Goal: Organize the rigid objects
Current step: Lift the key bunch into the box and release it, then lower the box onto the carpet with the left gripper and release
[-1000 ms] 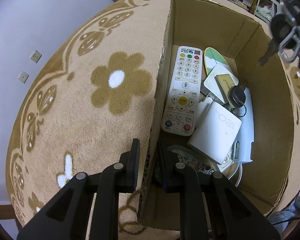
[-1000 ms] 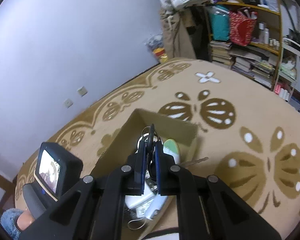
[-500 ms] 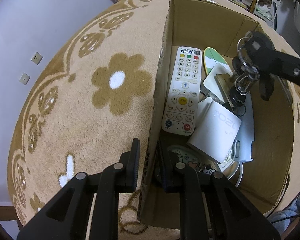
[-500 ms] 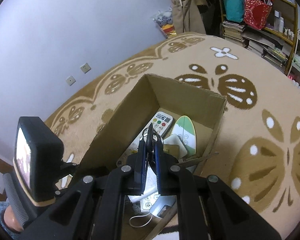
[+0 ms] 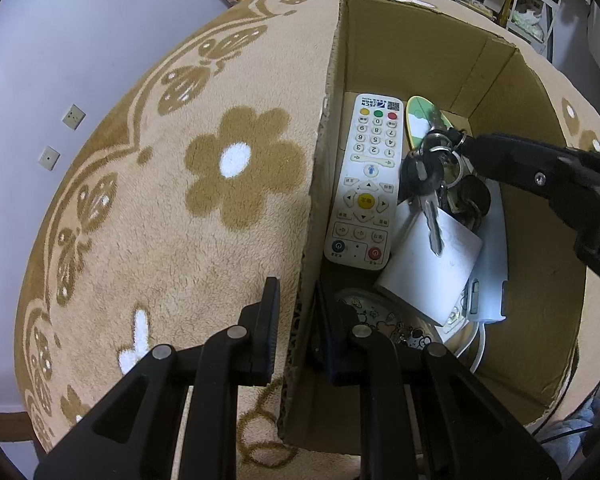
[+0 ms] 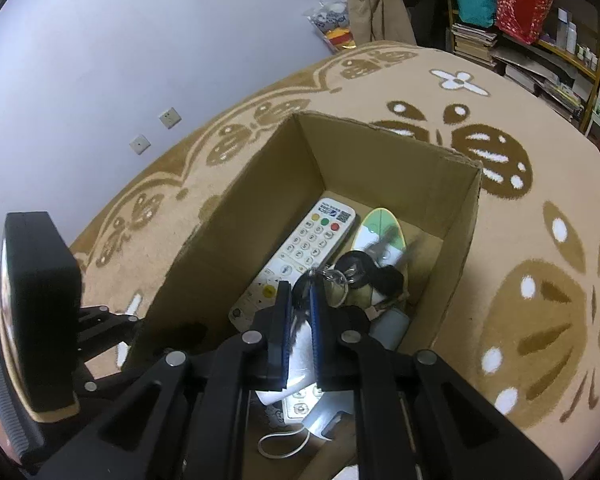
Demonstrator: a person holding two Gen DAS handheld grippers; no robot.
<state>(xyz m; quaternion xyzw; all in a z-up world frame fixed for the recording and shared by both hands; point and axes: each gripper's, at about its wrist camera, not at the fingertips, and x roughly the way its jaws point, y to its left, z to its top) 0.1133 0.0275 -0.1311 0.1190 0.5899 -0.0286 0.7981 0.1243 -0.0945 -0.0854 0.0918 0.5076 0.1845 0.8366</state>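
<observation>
The cardboard box (image 5: 400, 52) sits open on a tan rug with brown flowers (image 5: 236, 168), and everything else is easiest placed from it. The left hand-held gripper (image 5: 298, 328) is clamped on the box's near side wall, one finger outside over the rug, the other inside. The right hand-held gripper (image 6: 300, 304) reaches in over the box's opening, its fingers pressed together on the bunch of keys (image 5: 430, 176); the bunch hangs inside the box, its long silver key pointing down over a white block (image 5: 428, 268), just above the pile. Whether the key tip touches that block I cannot tell.

On the box floor, along the gripped wall, lies a white remote control (image 5: 366, 184). Beside it, toward the far wall, is a small green and white oval thing (image 6: 380, 228). A round tin with cartoon figures (image 5: 380, 320) lies in the box corner nearest the left gripper.
</observation>
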